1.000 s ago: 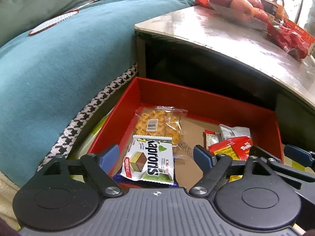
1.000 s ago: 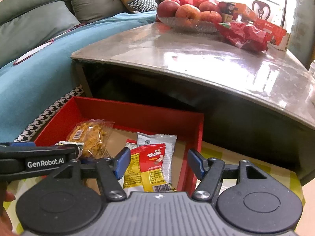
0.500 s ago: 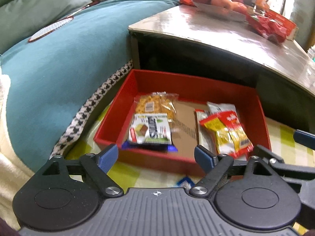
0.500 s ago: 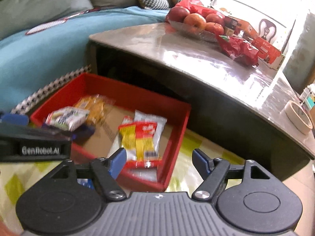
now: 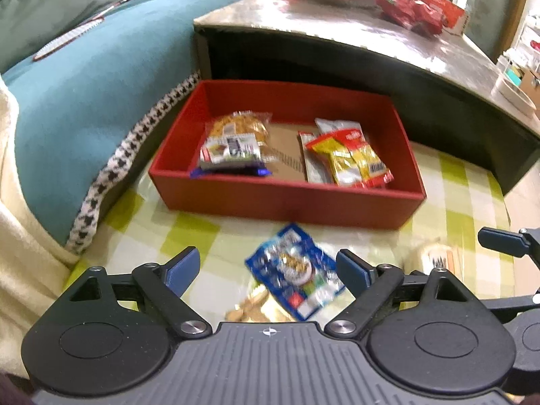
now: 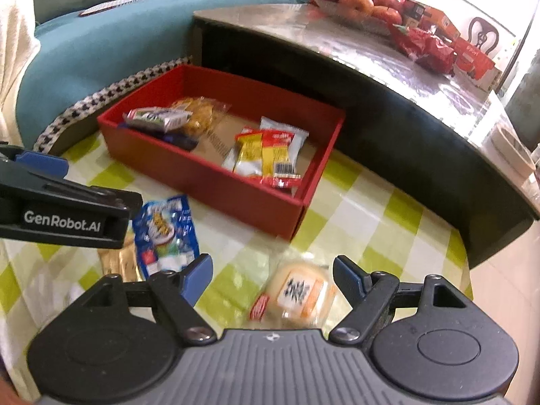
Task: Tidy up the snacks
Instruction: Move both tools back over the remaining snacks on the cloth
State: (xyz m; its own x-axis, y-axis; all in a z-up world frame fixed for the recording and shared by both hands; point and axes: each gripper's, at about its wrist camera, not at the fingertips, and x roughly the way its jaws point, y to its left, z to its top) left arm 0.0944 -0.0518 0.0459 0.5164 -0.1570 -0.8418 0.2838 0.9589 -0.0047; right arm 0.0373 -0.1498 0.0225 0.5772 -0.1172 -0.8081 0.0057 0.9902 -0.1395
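Observation:
A red box (image 5: 283, 199) (image 6: 209, 177) sits on a green checked cloth and holds several snack packs, among them a yellow-red pack (image 5: 351, 158) (image 6: 270, 158) and a white-green bar (image 5: 231, 148). A blue snack pack (image 5: 295, 270) (image 6: 165, 233) lies on the cloth in front of the box, over a gold pack (image 5: 253, 307). A clear-wrapped round bun (image 6: 300, 292) lies to its right. My left gripper (image 5: 268, 268) is open above the blue pack. My right gripper (image 6: 273, 273) is open above the bun. Both are empty.
A low table (image 5: 371, 30) with a shiny top stands behind the box, with a bowl of apples (image 6: 357, 0) and red packs (image 6: 425, 45) on it. A teal sofa cushion (image 5: 84, 77) lies to the left. A white bowl (image 6: 513, 148) sits at the table's right edge.
Both grippers have pulled back and up from the red box. The blue pack and the bun on the cloth have come into view between the open fingers.

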